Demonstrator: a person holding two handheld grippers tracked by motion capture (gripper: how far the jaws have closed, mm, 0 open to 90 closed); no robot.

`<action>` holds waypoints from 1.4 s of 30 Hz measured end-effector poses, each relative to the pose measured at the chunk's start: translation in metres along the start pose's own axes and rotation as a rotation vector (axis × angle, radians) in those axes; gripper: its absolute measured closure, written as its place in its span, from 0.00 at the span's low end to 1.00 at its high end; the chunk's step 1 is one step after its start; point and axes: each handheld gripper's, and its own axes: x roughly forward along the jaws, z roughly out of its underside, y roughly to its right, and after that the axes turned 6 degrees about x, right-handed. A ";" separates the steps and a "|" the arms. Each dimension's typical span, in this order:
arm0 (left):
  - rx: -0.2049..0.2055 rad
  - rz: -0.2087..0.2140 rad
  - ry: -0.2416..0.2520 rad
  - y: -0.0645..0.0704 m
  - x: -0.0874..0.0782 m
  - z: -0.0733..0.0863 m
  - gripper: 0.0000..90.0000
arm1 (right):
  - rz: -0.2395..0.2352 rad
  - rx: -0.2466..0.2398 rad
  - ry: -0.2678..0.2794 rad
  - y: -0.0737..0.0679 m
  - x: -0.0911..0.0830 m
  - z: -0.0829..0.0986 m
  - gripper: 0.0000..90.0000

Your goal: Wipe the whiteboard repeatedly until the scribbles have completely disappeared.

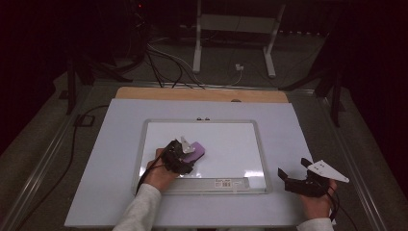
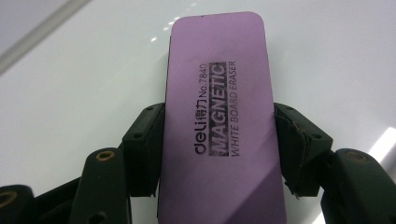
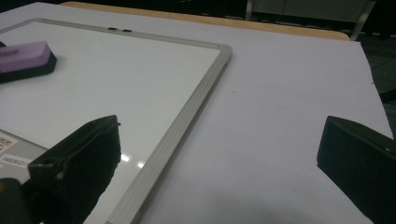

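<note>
While the left gripper pinched the purple eraser across its long sides, one jaw pressed against each edge, the eraser lay flat on the whiteboard, reaching forward past the jaw tips. From above, that gripper sat over the board's near-left part, the eraser just ahead of it. The right gripper was spread wide with nothing between its jaws, hovering over the pale table cover just outside the board's silver frame; the eraser was well off to its left. In the high view this gripper stood beside the board's near right corner.

Judging by the firm pinch and flat contact, the step in hand was wiping the board, which looked clean already. The next move would likely call for sliding the eraser while keeping it level and pressed down, or lifting it clear. The idle gripper could steady the frame if the board slid.
</note>
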 end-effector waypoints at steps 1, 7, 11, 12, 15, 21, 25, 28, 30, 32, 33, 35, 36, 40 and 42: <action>-0.013 -0.013 -0.004 -0.003 0.002 -0.001 0.46 | 0.000 0.000 0.000 0.000 0.000 0.000 0.00; -0.064 -0.056 -0.027 -0.007 0.020 -0.024 0.46 | -0.002 -0.006 -0.003 -0.001 0.001 0.000 0.00; -0.058 -0.041 -0.022 0.001 0.034 -0.047 0.46 | -0.003 -0.005 -0.002 -0.001 0.001 0.000 0.00; -0.057 -0.034 -0.020 0.004 0.037 -0.053 0.46 | -0.004 -0.004 -0.003 0.000 0.001 0.000 0.00; -0.040 -0.012 -0.013 0.015 0.045 -0.069 0.46 | -0.004 -0.005 -0.004 0.000 0.002 0.000 0.00; 0.031 0.038 -0.004 0.047 0.048 -0.086 0.46 | -0.005 -0.004 -0.002 0.000 0.001 0.000 0.00; 0.054 0.064 0.007 0.060 0.040 -0.081 0.46 | -0.005 -0.002 0.001 0.001 0.000 0.000 0.00; 0.050 0.074 0.019 0.064 0.033 -0.072 0.46 | -0.005 -0.002 0.001 0.001 0.000 0.000 0.00; 0.047 0.071 0.020 0.064 0.028 -0.065 0.46 | -0.005 -0.003 0.000 0.000 0.000 0.000 0.00; 0.036 0.062 0.022 0.062 0.023 -0.057 0.46 | -0.004 -0.005 0.001 0.000 0.000 0.000 0.00; 0.028 0.053 0.024 0.061 0.020 -0.053 0.46 | -0.005 -0.005 0.001 0.000 0.000 0.000 0.00; 0.012 0.042 0.025 0.057 0.016 -0.045 0.46 | -0.005 -0.005 0.002 0.000 0.001 -0.001 0.00; 0.000 0.037 0.027 0.055 0.015 -0.042 0.46 | -0.006 -0.003 0.002 0.000 0.001 -0.001 0.00; -0.045 0.018 0.030 0.047 0.009 -0.031 0.46 | -0.008 -0.008 -0.003 -0.001 0.003 -0.001 0.00; -0.070 0.002 0.035 0.044 0.006 -0.027 0.46 | -0.008 -0.009 -0.004 -0.001 0.003 -0.001 0.00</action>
